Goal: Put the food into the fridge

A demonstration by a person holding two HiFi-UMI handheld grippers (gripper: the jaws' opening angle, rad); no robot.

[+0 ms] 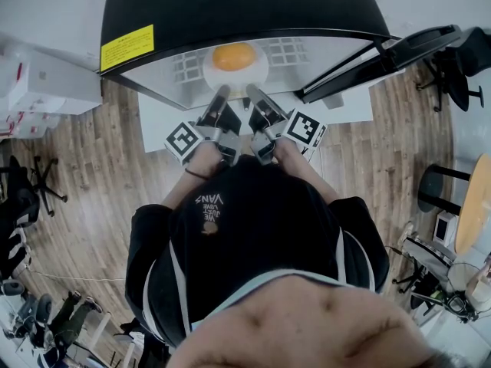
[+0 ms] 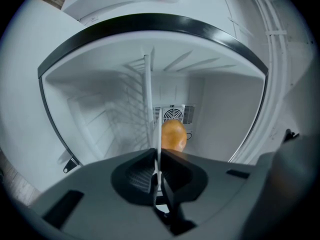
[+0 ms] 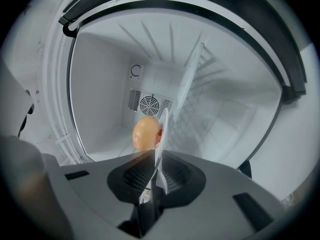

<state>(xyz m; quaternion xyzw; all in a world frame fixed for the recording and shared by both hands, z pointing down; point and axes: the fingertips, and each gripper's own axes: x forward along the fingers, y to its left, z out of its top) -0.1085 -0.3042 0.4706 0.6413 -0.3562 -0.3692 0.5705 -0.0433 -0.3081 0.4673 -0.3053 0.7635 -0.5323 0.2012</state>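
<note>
A round orange-yellow food item (image 1: 233,56) lies on a white plate (image 1: 261,70), which is held level inside the open fridge (image 1: 230,6). My left gripper (image 1: 222,93) is shut on the plate's near rim at the left. My right gripper (image 1: 252,91) is shut on the rim beside it. In the left gripper view the plate (image 2: 148,104) shows edge-on between the jaws of the left gripper (image 2: 157,159), with the food (image 2: 173,135) just right of it. The right gripper view has the plate (image 3: 182,94) edge-on in the right gripper (image 3: 156,159), food (image 3: 146,133) to its left.
The fridge interior is white, with a wire shelf (image 1: 293,50) and a round fan vent (image 2: 173,113) on the back wall. Its door (image 1: 383,58) hangs open at the right. White boxes (image 1: 38,90) stand at the left and office chairs (image 1: 456,67) at the right on the wood floor.
</note>
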